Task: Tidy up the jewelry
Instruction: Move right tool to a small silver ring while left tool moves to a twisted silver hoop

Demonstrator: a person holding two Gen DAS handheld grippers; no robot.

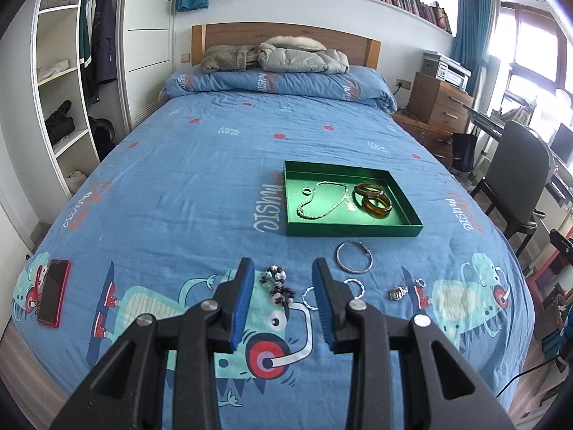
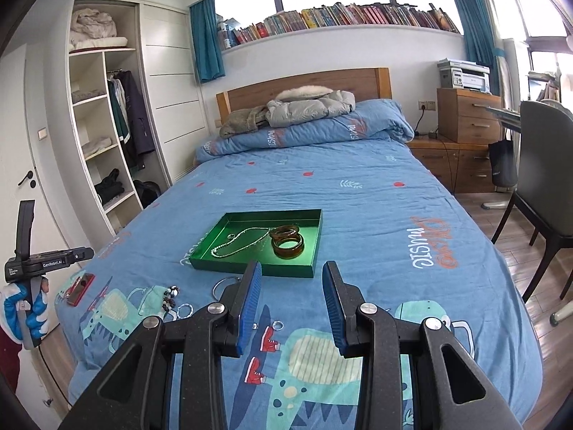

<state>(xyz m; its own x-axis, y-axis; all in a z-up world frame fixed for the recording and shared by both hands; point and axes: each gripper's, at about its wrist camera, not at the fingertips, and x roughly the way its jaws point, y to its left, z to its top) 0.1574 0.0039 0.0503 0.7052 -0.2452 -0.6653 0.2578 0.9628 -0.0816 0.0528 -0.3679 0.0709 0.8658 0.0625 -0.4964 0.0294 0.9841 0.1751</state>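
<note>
Tray [image 1: 358,231] mid-bed, bedspread [image 1: 179,179] open leftward

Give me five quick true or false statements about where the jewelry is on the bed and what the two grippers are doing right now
1. Two amber bangles lie inside the green tray. True.
2. The silver bangle lies inside the tray. False: it lies on the bedspread, just in front of the tray.
3. The left gripper holds the beaded bracelet. False: its jaws are open and empty; the bracelet lies on the bedspread beyond them.
4. A pearl-like necklace is in the tray. True.
5. The right gripper grips a ring. False: nothing is between its open jaws.
</note>
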